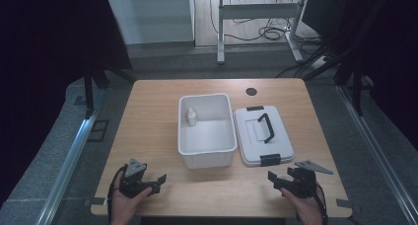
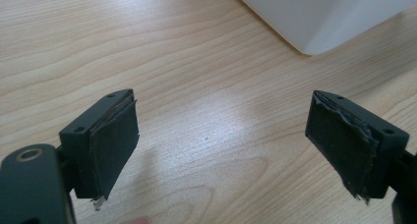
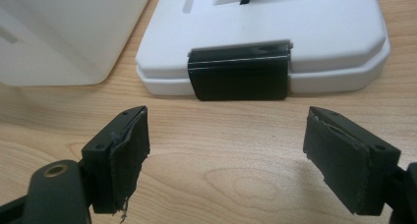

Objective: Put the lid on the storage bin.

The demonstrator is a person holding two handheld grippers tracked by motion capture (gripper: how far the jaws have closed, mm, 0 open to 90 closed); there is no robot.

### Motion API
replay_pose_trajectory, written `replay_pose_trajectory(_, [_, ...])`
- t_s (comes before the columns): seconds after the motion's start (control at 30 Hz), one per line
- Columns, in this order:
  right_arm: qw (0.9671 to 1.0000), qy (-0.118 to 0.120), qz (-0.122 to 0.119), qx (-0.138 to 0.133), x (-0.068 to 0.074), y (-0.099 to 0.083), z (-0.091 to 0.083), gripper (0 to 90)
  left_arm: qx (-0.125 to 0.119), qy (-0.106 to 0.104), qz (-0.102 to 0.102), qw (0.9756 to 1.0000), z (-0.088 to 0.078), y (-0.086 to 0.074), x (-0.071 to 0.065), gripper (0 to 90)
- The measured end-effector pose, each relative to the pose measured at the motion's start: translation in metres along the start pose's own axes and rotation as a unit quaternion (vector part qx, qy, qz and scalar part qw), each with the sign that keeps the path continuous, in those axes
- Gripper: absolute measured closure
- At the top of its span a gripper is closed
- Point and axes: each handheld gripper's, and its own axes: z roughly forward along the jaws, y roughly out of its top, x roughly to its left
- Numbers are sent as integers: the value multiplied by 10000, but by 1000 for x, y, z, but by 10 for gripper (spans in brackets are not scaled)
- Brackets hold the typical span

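Note:
A white open box (image 1: 206, 151) stands in the middle of the wooden table (image 1: 148, 131), with a small white bottle (image 1: 191, 117) upright in its far left corner. Its white lid (image 1: 276, 141) with a black handle (image 1: 266, 127) and black clasps lies flat to the right of it. My left gripper (image 1: 156, 181) rests near the front left edge, held by a hand, jaws open over bare wood (image 2: 221, 135). My right gripper (image 1: 277, 179) sits near the front right, open too, facing the lid's near black clasp (image 3: 239, 76).
The box's corner (image 2: 314, 22) rises ahead and to the right of the left gripper. The box's wall (image 3: 64, 37) is left of the lid in the right gripper view. A round cable hole (image 1: 251, 91) lies at the table's far edge. A desk frame and cables stand beyond.

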Motion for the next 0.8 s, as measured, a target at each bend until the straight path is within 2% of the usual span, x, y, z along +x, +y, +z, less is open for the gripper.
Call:
replay_pose_trajectory(0.5, [10000,-52,-6,55,1,4,-8,186,25,-2,-28,10000,1,-1,1,127])
replay_pose_trajectory(0.67, [9999,-3,7,161,0,16,-20,192,66,13,-30,10000,1,-1,-2,128])
replay_pose_trajectory(0.8, [9994,-170,-140,265,4,31,-24,192,105,-7,0,9999,2,-1,-4,127])
